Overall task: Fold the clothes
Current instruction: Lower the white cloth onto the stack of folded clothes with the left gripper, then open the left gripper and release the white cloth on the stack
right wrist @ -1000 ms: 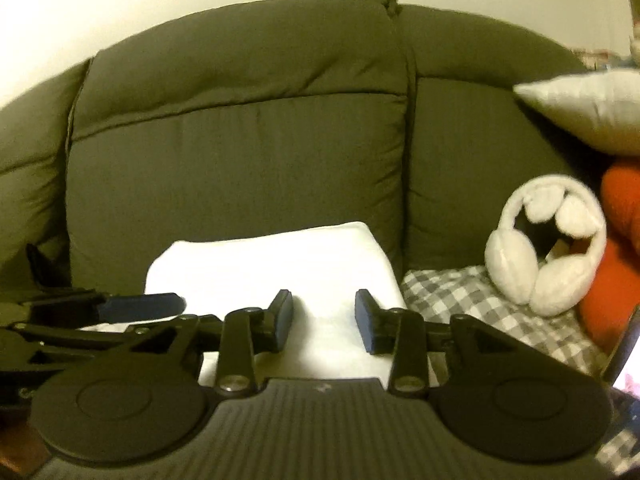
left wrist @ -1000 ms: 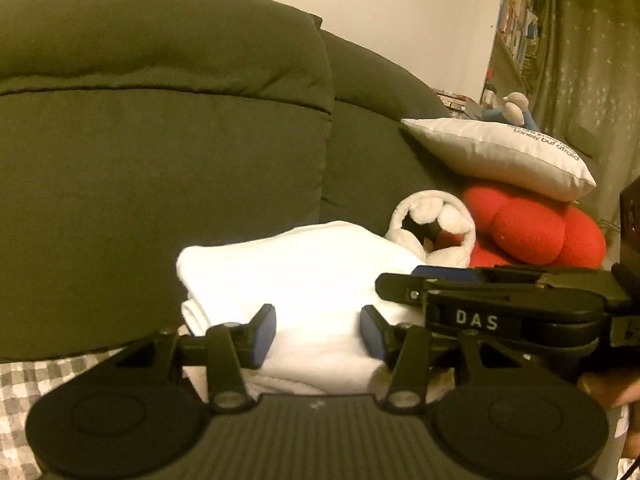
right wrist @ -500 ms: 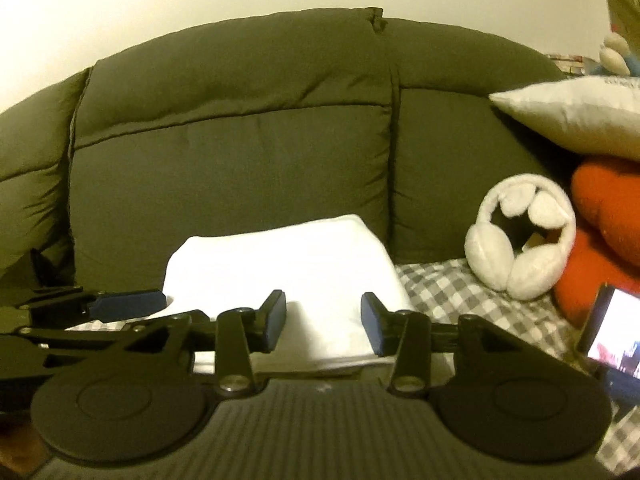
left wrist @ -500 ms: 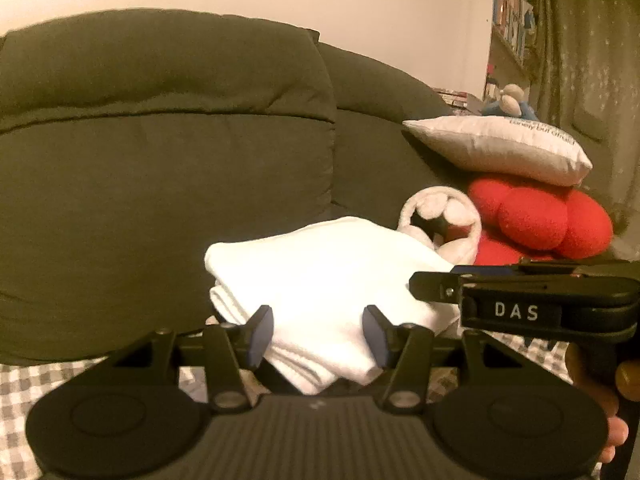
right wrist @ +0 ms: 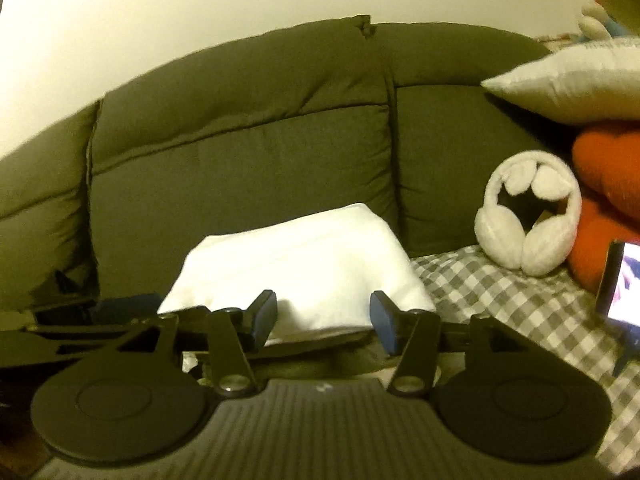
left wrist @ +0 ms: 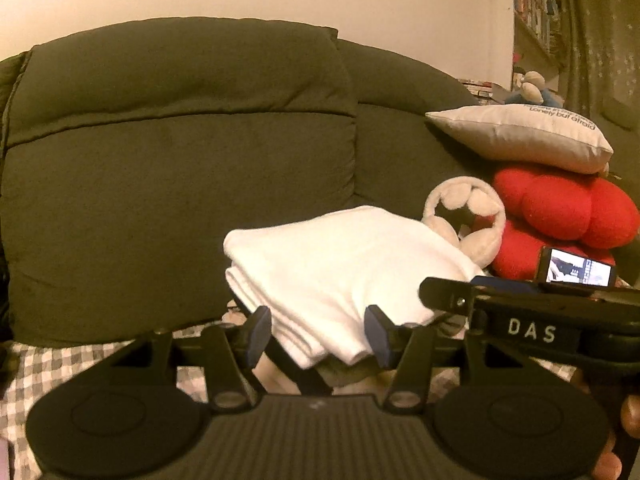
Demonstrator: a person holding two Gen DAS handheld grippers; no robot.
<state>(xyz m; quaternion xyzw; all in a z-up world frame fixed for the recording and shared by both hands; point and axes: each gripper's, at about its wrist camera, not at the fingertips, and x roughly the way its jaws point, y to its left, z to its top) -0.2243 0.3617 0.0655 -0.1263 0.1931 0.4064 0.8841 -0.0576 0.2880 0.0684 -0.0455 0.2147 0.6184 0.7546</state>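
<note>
Left wrist view: the white garment (left wrist: 340, 264) lies folded in a layered stack on the sofa (left wrist: 180, 200), directly ahead of both tools. Left tool (left wrist: 316, 330) and right tool (right wrist: 323, 318) stand wide, gripping nothing, about equally near.

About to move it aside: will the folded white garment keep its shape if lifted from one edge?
Probably not. The folded white garment looks soft, with loose stacked layers drooping at its front edge, so it would likely sag and unfold. It seems light; supporting it from below with both open tools should help.
</note>
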